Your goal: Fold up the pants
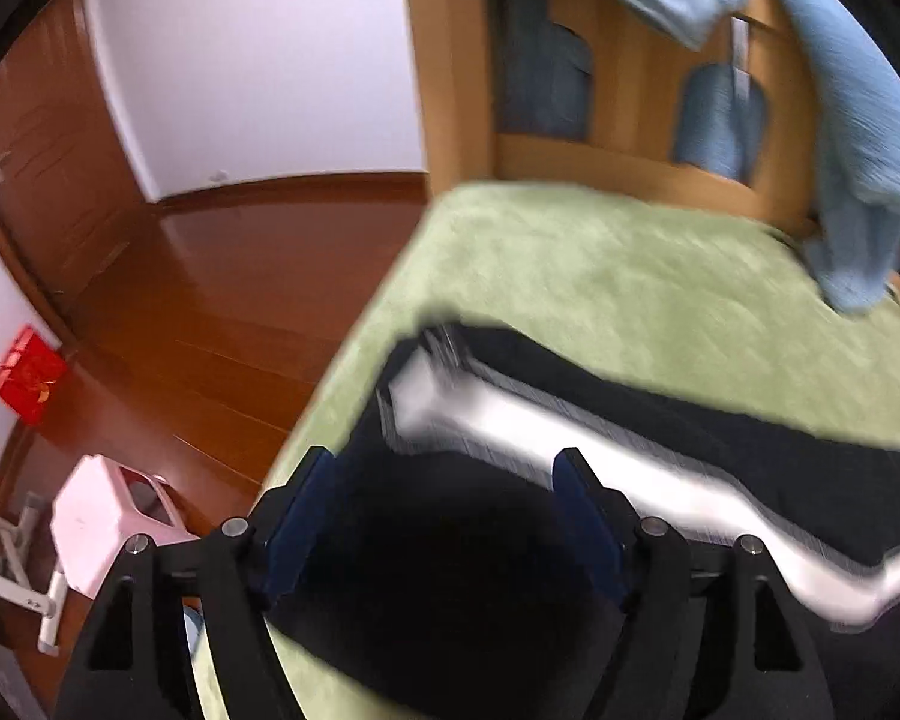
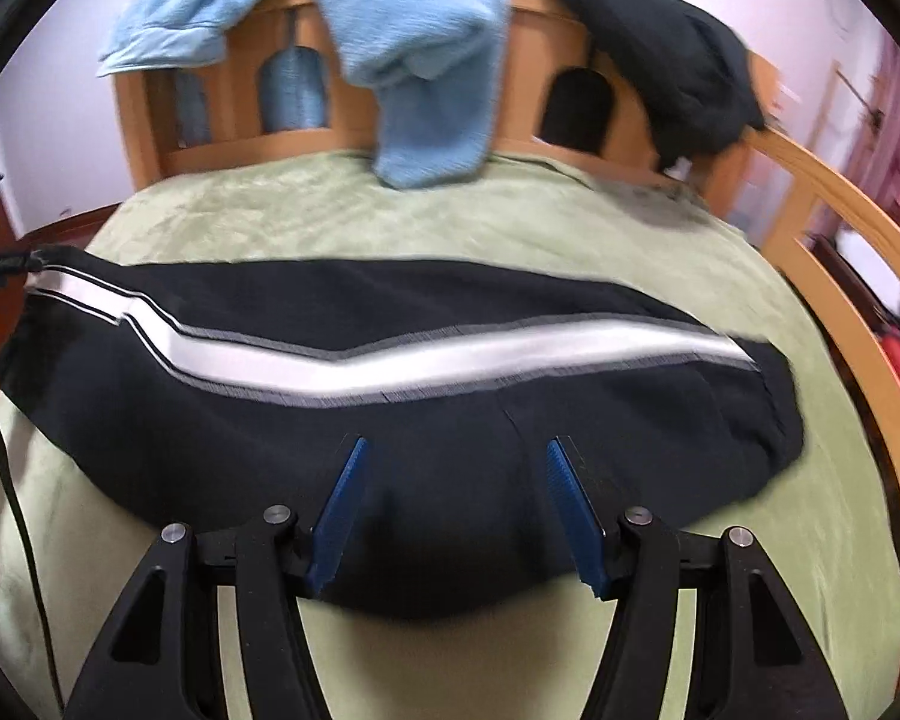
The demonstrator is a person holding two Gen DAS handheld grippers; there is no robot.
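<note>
Black pants (image 2: 258, 414) with a white side stripe (image 2: 450, 360) lie folded lengthwise across the green bed cover (image 2: 342, 222). My right gripper (image 2: 455, 450) is open, hovering over the near edge of the pants at their middle. My left gripper (image 1: 447, 459) is open above the left end of the pants (image 1: 450, 570), near the bed's left edge. The stripe (image 1: 570, 450) runs off to the right in the left wrist view. Both views are motion-blurred.
A wooden headboard (image 2: 528, 102) carries light blue garments (image 2: 414, 60) and a black garment (image 2: 660, 48). A wooden side rail (image 2: 858, 252) borders the right. Left of the bed are wood floor (image 1: 210, 300), a pink stool (image 1: 108, 516) and a red box (image 1: 27, 375).
</note>
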